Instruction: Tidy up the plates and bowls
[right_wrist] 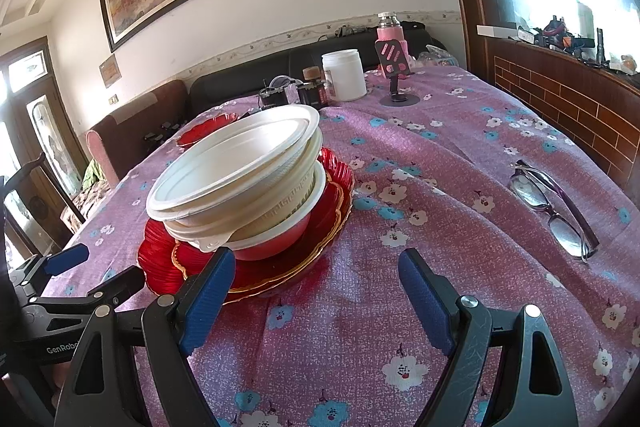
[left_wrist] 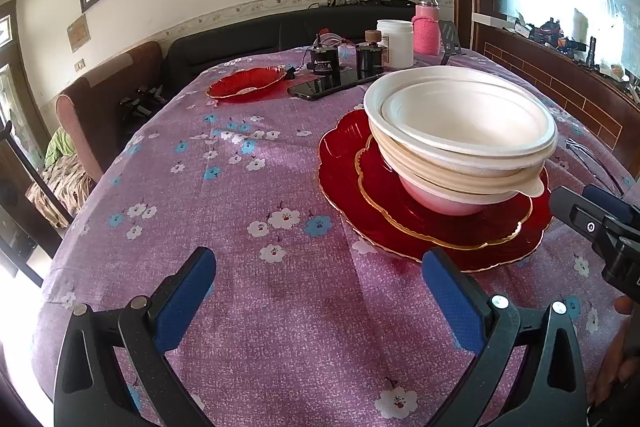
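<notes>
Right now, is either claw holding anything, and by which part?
Nothing is held. The left claw and right claw are both open over bare tablecloth, short of the bowl stack.

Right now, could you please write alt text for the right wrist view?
A stack of white bowls sits on red plates on a purple floral tablecloth, just beyond the open right tool. Glasses lie to the right.
</notes>
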